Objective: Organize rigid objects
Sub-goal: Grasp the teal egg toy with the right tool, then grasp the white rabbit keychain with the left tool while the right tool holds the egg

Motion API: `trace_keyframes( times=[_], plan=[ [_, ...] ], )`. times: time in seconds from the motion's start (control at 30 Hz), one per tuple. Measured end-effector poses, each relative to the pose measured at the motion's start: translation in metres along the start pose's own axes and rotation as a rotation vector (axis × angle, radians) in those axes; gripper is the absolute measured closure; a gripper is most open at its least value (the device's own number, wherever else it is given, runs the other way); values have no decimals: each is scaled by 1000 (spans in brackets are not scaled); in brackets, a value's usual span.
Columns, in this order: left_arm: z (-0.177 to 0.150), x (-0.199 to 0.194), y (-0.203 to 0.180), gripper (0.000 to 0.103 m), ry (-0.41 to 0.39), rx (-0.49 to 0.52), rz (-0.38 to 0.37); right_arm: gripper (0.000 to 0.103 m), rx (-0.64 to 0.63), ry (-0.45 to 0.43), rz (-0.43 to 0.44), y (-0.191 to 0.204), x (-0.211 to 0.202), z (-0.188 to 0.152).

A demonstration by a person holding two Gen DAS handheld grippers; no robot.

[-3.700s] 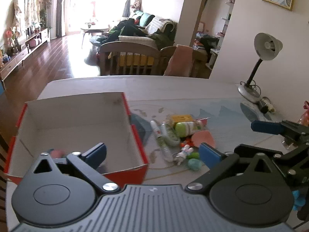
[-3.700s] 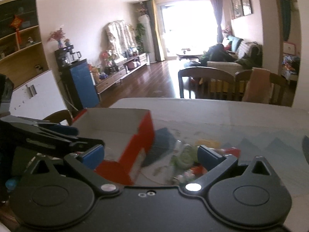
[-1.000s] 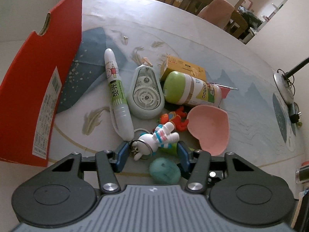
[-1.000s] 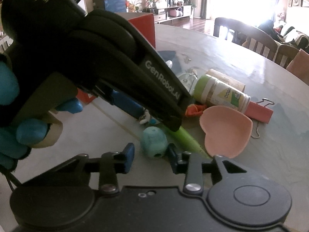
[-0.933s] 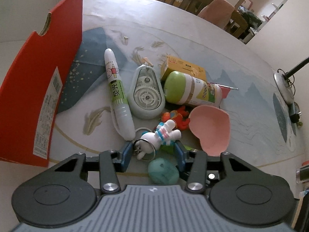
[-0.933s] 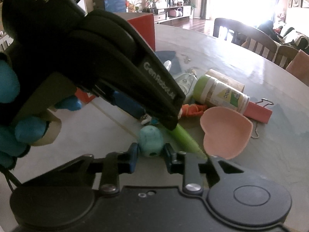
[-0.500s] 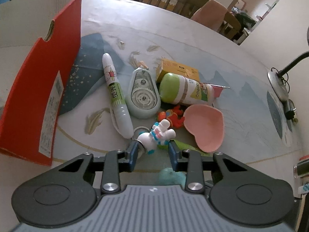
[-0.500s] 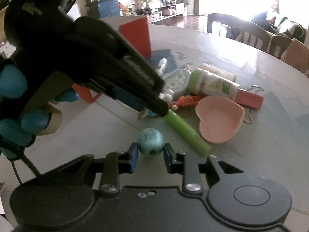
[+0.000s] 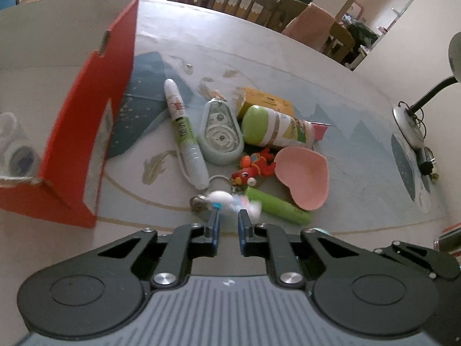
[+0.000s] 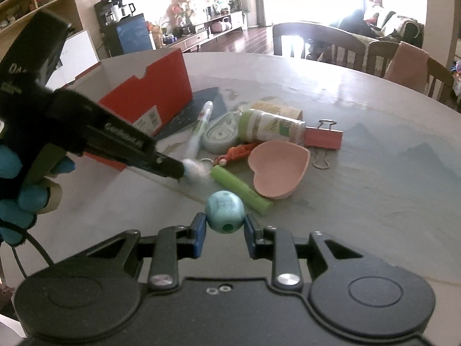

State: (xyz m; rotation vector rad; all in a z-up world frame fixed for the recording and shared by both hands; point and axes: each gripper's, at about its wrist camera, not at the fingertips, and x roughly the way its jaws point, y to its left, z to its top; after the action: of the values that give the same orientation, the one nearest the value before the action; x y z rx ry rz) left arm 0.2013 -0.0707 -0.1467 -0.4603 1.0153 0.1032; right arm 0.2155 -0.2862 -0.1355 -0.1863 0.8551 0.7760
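My left gripper (image 9: 229, 216) had just been closing and clamped the white figurine keychain (image 9: 227, 200) above the counter (image 9: 360, 173), while my right gripper (image 10: 224, 230) clenched the teal bead (image 10: 224, 212).

White keychain figure (image 9: 234, 201) motion-blurred at the left tongs (image 9: 229, 221), lamp (image 9: 423, 98) head cut off at frame edge

Glossy table top (image 10: 360, 109), matt cardboard box (image 10: 149, 98), metal clip wire (image 10: 321, 160), smooth pink dish (image 10: 276, 167)
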Motion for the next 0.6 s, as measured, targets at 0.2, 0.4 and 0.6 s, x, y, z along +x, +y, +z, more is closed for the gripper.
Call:
trace_keyframes(
  times=[0.2,0.4,0.6],
  plan=[
    [-5,-14,8,90,-4,1,-19,75,10,-10,1,2,-8,-4],
    [-9,-13,11,90,35,-17,-75,75,16,-12,6,4,-10,-7],
    [-13,-10,0,85,27,77,-41,75,24,-7,-1,3,-13,-12]
  ],
)
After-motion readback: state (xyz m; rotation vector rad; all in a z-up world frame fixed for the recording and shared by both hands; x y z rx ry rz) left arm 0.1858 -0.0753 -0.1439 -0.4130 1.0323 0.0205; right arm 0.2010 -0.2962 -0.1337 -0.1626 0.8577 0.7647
